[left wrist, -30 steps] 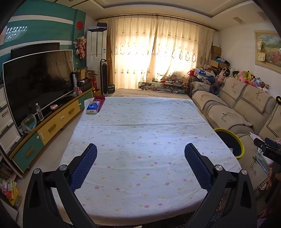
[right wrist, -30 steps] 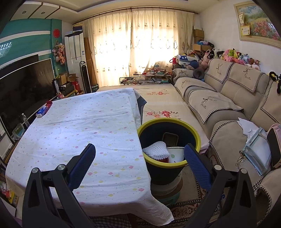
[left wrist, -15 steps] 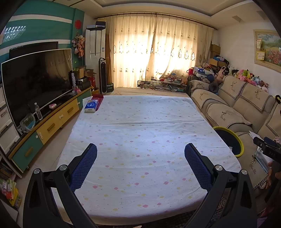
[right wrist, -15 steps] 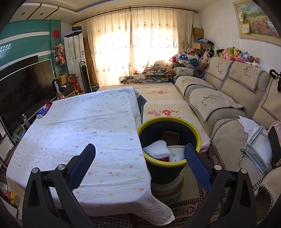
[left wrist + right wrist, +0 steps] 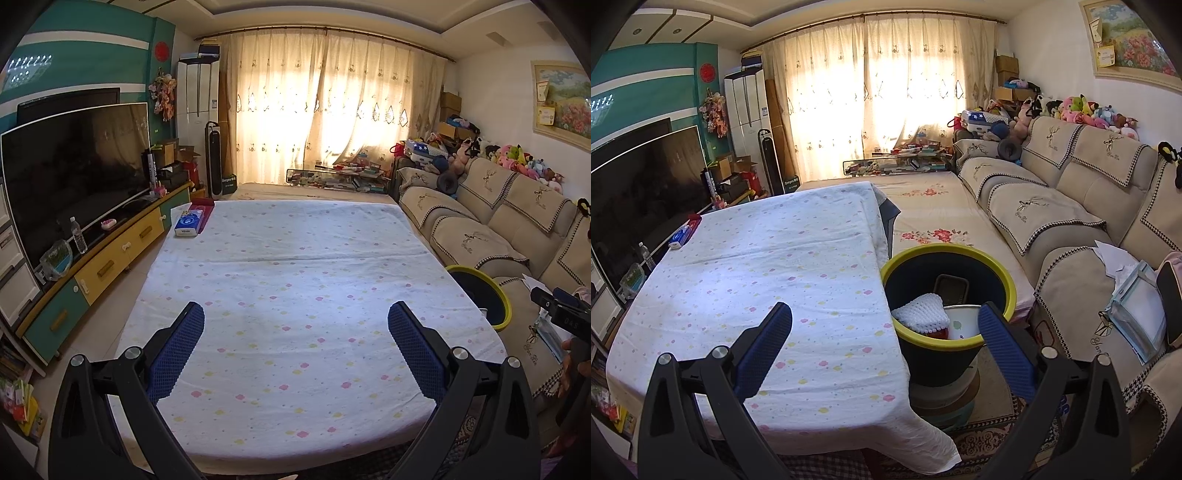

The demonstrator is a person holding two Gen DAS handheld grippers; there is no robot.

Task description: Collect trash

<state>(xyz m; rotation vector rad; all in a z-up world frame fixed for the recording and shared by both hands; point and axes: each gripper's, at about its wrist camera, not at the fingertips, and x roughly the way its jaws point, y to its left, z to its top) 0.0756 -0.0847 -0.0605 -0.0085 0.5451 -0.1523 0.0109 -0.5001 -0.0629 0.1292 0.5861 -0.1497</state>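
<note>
A dark bin with a yellow rim (image 5: 947, 254) stands on the floor at the table's right edge; inside lie a white knitted piece (image 5: 921, 314), a white bowl (image 5: 960, 325) and a dark tray (image 5: 951, 288). The same bin (image 5: 480, 291) shows at the right in the left wrist view. My right gripper (image 5: 884, 325) is open and empty, held near the bin's front rim. Over the near part of the white flowered tablecloth (image 5: 295, 295), my left gripper (image 5: 295, 332) hangs open, nothing between its fingers. A blue tissue pack (image 5: 188, 222) lies at the table's far left corner.
A TV (image 5: 74, 173) on a teal and yellow cabinet (image 5: 96, 269) runs along the left. A beige sofa (image 5: 1071, 206) with papers and a plastic folder (image 5: 1137, 314) lines the right. A person's hand (image 5: 576, 369) holds the other gripper at the right edge.
Both views have drawn back and risen slightly from the table. Both grippers stay open and empty; nothing on the table or in the bin has moved.
</note>
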